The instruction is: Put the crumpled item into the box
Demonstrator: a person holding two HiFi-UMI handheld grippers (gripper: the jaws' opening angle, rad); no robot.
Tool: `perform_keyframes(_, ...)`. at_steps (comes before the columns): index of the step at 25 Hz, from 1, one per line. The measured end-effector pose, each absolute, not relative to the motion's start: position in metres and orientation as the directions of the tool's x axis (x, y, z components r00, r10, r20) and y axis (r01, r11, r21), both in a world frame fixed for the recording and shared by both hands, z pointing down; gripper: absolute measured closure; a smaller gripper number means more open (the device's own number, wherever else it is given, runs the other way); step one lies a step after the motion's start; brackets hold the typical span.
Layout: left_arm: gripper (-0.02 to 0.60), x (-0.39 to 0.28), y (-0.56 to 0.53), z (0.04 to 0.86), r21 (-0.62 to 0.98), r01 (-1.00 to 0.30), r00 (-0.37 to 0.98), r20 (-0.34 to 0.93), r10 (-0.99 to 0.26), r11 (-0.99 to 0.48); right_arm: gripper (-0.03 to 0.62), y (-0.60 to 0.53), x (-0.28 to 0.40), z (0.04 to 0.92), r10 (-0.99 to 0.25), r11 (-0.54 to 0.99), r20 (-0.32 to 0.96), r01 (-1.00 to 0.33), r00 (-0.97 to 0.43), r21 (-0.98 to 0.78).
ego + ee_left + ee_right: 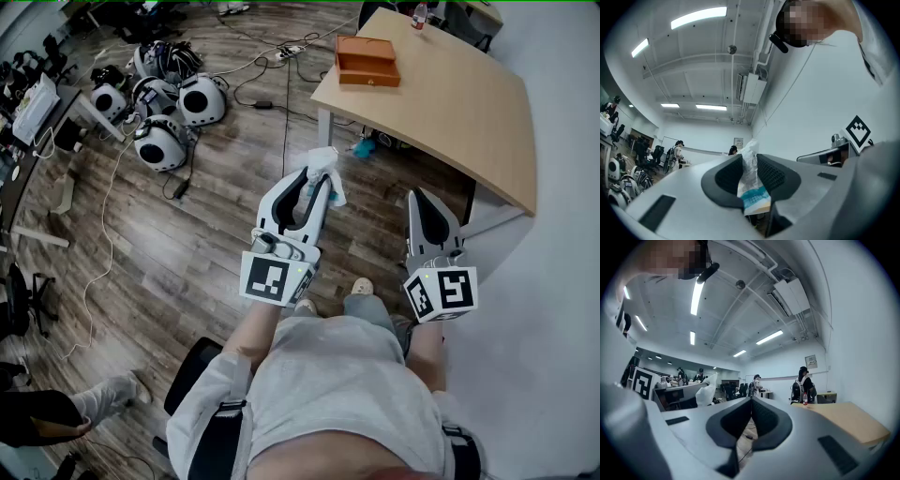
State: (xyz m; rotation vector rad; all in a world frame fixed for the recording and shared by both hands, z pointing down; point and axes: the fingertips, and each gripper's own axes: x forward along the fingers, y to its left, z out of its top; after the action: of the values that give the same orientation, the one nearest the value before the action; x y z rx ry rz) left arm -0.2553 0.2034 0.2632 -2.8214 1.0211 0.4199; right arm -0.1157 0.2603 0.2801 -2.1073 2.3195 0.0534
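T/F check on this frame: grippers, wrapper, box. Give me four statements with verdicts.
1. The left gripper grips the wrapper. True.
2. The right gripper holds a bottle. False: its jaws are together with nothing between them.
3. The box is on the table. True.
4. The wrapper is in the box. False: it is in the left gripper, over the floor and short of the table.
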Motion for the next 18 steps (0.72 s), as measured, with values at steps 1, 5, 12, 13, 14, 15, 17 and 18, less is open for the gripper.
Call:
perform_keyframes(1, 0.479, -0.255, 0.203, 0.264, -0.009, -0.642, 0.734, -0.294, -0.612, -0.767, 0.585, 0.26, -0.116, 0.281, -0.995, 0.097, -0.029, -0.995, -0.097, 0.018)
perform_keyframes(5, 0.479, -0.253, 0.198, 0.266, -0.004, -0.645, 0.731, -0.293, -0.616, -0.764, 0.585, 0.255, -0.113, 0.284, -0.995, 0.1, -0.03, -0.995, -0.1, 0.015)
perform_keyframes(12, 0.479, -0.235, 0.181, 0.266, 0.002, -0.65, 0.725, -0.295, -0.622, -0.76, 0.585, 0.239, -0.096, 0.286, -0.993, 0.113, -0.025, -0.994, -0.113, 0.009)
perform_keyframes(13, 0.479, -0.231, 0.179, 0.266, 0.002, -0.651, 0.724, -0.296, -0.623, -0.759, 0.585, 0.236, -0.093, 0.287, -0.993, 0.115, -0.024, -0.993, -0.115, 0.009)
perform_keyframes(14, 0.479, -0.228, 0.178, 0.267, 0.001, -0.652, 0.723, -0.297, -0.623, -0.758, 0.585, 0.235, -0.09, 0.288, -0.993, 0.117, -0.023, -0.993, -0.117, 0.009)
perform_keyframes(15, 0.479, -0.226, 0.178, 0.267, 0.001, -0.653, 0.722, -0.299, -0.624, -0.757, 0.585, 0.234, -0.089, 0.289, -0.993, 0.118, -0.021, -0.993, -0.119, 0.011)
perform_keyframes(17, 0.479, -0.225, 0.179, 0.267, 0.002, -0.657, 0.719, -0.302, -0.626, -0.754, 0.585, 0.235, -0.088, 0.29, -0.992, 0.122, -0.019, -0.992, -0.122, 0.014)
perform_keyframes(18, 0.479, -0.223, 0.178, 0.267, 0.004, -0.659, 0.716, -0.302, -0.629, -0.752, 0.585, 0.235, -0.086, 0.289, -0.992, 0.124, -0.02, -0.992, -0.124, 0.014)
